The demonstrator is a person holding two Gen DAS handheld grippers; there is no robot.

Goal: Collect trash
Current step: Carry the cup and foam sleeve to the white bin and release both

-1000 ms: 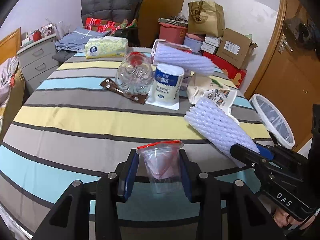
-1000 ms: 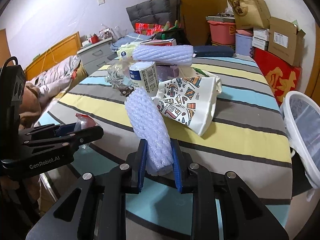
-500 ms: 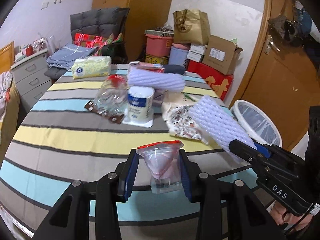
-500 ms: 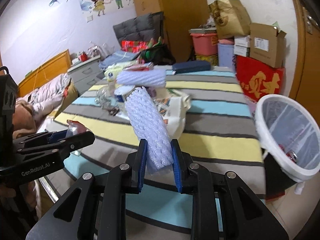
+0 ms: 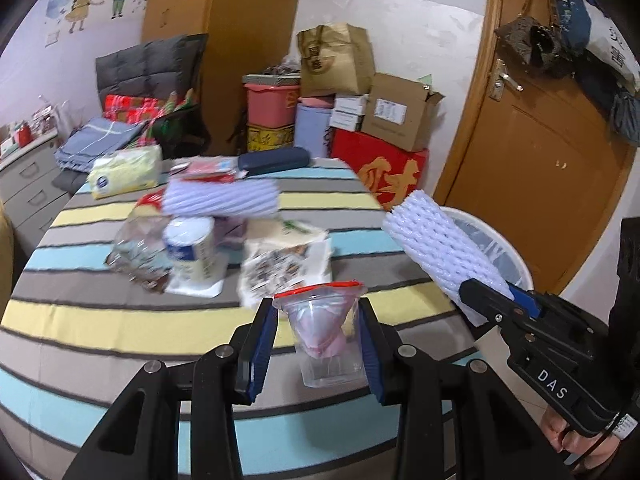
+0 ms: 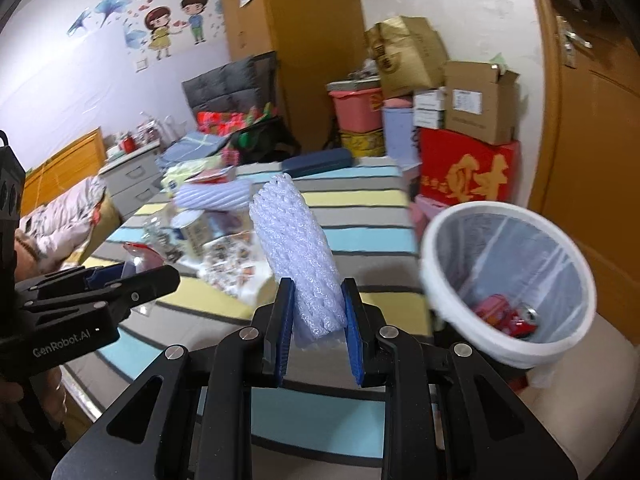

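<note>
Trash is in both your grippers: your left gripper (image 5: 318, 344) is clamped on a clear plastic cup (image 5: 325, 336), and your right gripper (image 6: 318, 326) squeezes a white foam sleeve (image 6: 298, 264). Both hang above the striped table (image 5: 100, 328), with the white bin (image 6: 508, 280) just beside its edge.

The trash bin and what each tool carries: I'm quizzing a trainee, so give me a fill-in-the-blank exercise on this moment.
1. The left tool grips a clear plastic ____ with a red rim.
2. The right tool is clamped on a white ____ sleeve.
3. The trash bin stands beside the striped table and is lined with a ____ bag.
4. A second foam sleeve lies on the ____.

Missing words: cup; foam; white; table
</note>
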